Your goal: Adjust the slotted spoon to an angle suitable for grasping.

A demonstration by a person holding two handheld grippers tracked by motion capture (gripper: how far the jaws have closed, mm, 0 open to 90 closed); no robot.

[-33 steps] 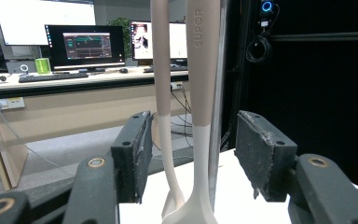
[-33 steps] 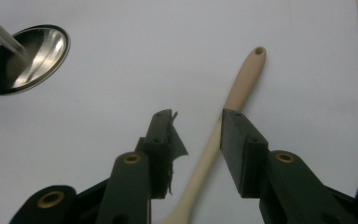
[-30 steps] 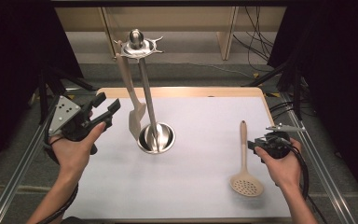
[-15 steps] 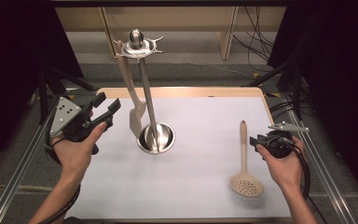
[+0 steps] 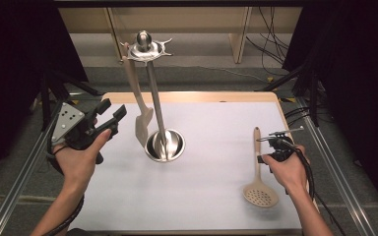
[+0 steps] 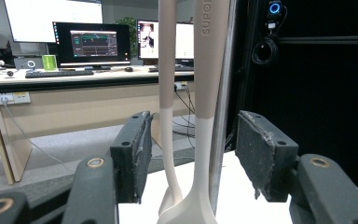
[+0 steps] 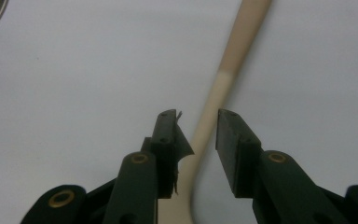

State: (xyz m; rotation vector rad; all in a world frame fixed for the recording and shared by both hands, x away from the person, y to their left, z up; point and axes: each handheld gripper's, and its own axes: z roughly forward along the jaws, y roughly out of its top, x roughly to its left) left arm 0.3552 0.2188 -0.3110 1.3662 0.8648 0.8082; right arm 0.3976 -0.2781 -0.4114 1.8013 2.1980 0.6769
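Slotted spoon flat on mat; right tongs closing astride handle.

White-topped table: steel stand base centre, slotted spoon flat at right

The stand was shiny polished metal; the slotted spoon looked like matt beige plastic, lying on a smooth white tabletop.
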